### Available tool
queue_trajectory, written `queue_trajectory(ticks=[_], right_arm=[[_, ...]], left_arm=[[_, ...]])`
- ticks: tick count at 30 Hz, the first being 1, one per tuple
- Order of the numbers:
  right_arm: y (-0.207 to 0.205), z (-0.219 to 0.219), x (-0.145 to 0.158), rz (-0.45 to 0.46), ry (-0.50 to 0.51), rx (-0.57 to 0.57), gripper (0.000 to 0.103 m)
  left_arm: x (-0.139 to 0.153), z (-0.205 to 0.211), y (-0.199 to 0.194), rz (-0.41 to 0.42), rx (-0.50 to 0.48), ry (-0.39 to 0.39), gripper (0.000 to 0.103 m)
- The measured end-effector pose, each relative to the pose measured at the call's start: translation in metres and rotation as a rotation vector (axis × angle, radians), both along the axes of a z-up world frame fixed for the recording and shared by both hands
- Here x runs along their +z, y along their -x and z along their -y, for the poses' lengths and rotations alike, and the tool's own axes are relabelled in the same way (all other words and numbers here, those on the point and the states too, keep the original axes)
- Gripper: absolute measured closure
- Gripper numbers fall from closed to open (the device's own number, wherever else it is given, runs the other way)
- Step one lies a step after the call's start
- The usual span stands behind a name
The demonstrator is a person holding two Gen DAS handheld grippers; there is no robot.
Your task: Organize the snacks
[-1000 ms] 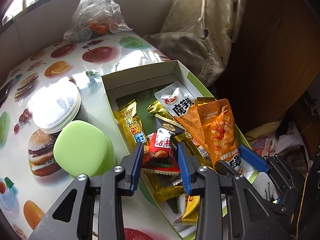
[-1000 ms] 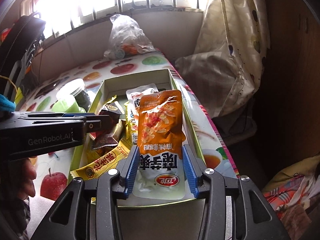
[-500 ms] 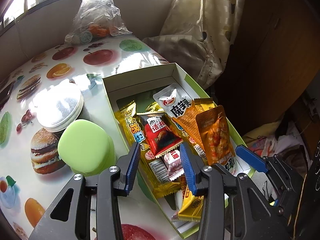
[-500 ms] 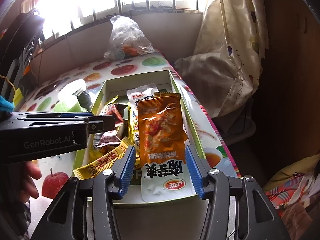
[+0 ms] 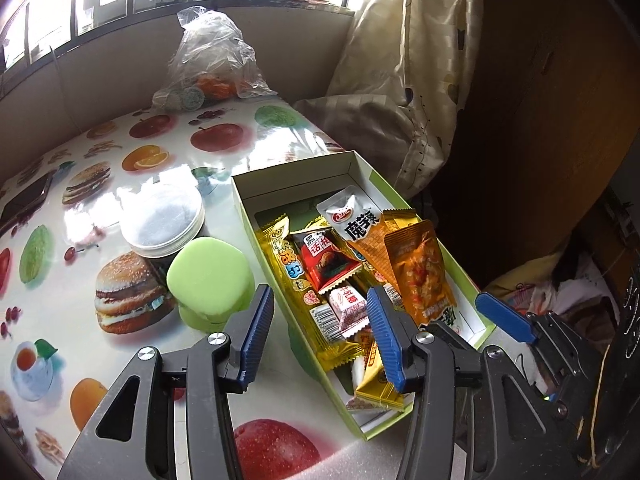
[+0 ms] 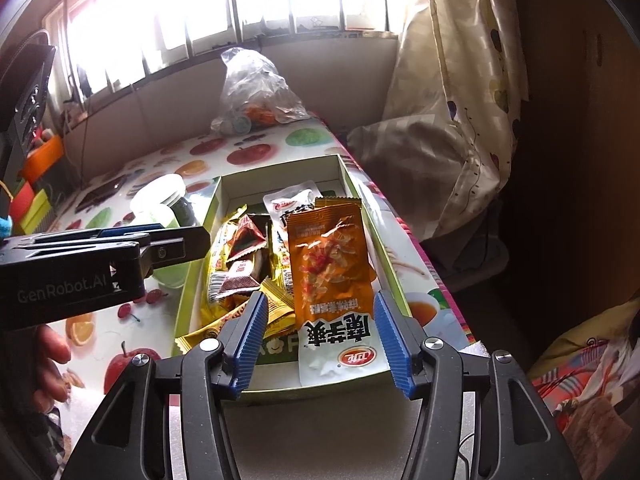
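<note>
A green-edged white box (image 5: 362, 168) (image 6: 276, 168) on the table holds several snack packets. An orange packet (image 5: 420, 270) (image 6: 330, 260) lies on top at the box's near right. A red packet (image 5: 326, 262) lies among yellow ones. My left gripper (image 5: 318, 330) is open and empty, above the box's near left edge. My right gripper (image 6: 320, 338) is open and empty, its blue fingers either side of the orange packet's near end without holding it. The left gripper shows at the left of the right wrist view (image 6: 172, 242).
A green-lidded jar (image 5: 208, 276) and a white-lidded jar (image 5: 162, 218) stand left of the box. A clear plastic bag (image 5: 208, 64) sits at the table's far edge. A curtain (image 5: 404, 80) hangs to the right. The table's right edge runs beside the box.
Both grippers opened and drew back. The left let go of the red packet, the right let go of the orange packet; both packets now lie in the box.
</note>
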State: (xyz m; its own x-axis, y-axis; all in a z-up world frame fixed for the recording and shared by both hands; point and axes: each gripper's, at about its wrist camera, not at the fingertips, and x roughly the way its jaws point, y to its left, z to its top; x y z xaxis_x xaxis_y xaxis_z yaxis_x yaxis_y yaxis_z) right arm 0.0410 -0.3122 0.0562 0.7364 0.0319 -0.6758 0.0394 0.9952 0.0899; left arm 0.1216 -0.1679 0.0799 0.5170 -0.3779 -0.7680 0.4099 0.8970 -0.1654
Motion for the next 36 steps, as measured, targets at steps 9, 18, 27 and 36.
queue_trajectory(ticks=[9, 18, 27, 36], right_arm=[[0.019, -0.007, 0.007, 0.007, -0.002, -0.014, 0.048], [0.042, -0.017, 0.007, 0.010, 0.005, -0.020, 0.048], [0.065, -0.021, -0.007, -0.023, 0.006, -0.058, 0.048], [0.075, -0.029, -0.034, -0.108, 0.049, -0.078, 0.048]], left_arm=[[0.001, -0.018, 0.028, 0.030, 0.021, -0.021, 0.053], [-0.012, -0.032, 0.056, 0.036, 0.027, -0.053, 0.053], [-0.032, -0.044, 0.080, 0.028, 0.031, -0.092, 0.053], [-0.059, -0.048, 0.096, -0.037, 0.022, -0.118, 0.053]])
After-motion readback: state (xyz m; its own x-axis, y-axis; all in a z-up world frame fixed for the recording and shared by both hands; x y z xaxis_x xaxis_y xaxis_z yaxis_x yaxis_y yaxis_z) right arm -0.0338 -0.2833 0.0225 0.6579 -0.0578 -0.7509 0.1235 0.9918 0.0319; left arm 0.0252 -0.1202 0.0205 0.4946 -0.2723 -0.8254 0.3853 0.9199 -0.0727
